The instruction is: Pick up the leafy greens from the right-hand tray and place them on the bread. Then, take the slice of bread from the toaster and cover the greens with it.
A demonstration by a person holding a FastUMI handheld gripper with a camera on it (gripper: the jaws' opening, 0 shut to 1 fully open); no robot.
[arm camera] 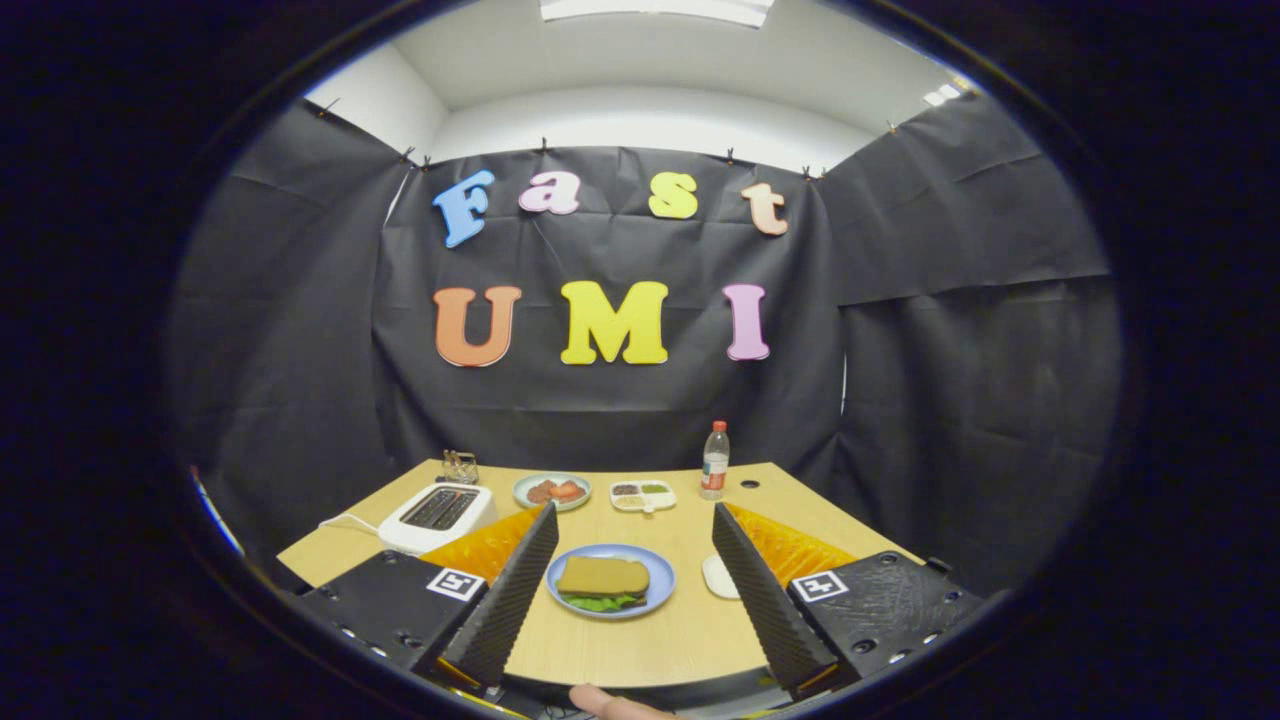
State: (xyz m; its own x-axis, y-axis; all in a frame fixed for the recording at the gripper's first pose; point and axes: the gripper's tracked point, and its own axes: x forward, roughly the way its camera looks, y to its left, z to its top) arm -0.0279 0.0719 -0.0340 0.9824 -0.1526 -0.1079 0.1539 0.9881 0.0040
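Observation:
A blue plate lies on the wooden table between my two fingers. On it sits a brown bread slice with leafy greens peeking out under its near edge. My gripper stands open, raised above the table, its fingers either side of the plate and touching nothing. A white toaster stands beyond the left finger; its slots look dark. A white tray with small portions of food rests further back, just ahead of the fingers.
A round plate with reddish food sits beside the white tray. A plastic bottle stands at the back right. A small wire rack is behind the toaster. A white object lies by the right finger. A fingertip shows at the table's near edge.

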